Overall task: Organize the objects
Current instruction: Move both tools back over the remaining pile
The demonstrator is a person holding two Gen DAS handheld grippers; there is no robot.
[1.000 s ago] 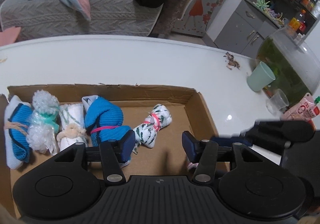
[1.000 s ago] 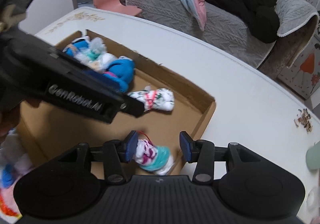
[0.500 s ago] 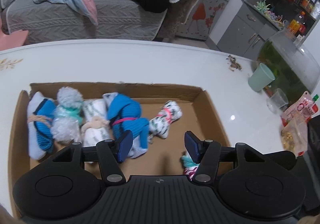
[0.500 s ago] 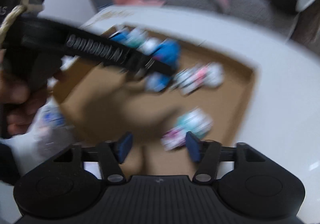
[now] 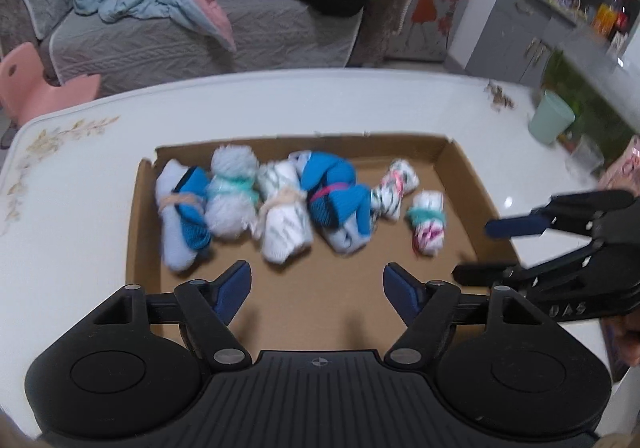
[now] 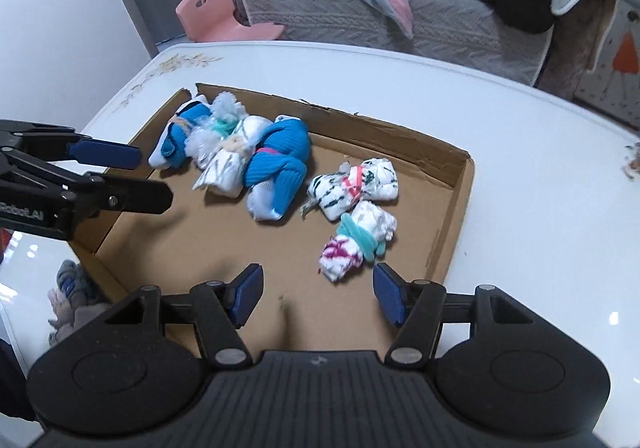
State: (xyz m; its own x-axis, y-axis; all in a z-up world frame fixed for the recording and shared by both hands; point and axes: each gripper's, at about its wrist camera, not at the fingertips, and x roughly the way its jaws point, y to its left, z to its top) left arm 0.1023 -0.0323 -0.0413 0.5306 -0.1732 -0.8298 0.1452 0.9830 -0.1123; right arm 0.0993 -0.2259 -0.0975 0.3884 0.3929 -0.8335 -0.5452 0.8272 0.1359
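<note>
White lettering stands on the side of the left gripper (image 6: pixel 120 172), at the nine o'clock edge of the right wrist view; the part in frame reads "RobotAI", though its first letter is cut by the picture's edge and cannot be told for sure. In the left wrist view the right gripper (image 5: pixel 480 248), at three o'clock, carries pale letters on its black body that look like "UAS", blurred and seen at a slant, so the reading is uncertain. Jars and packets on the shelf at one o'clock bear labels too small to read.
</note>
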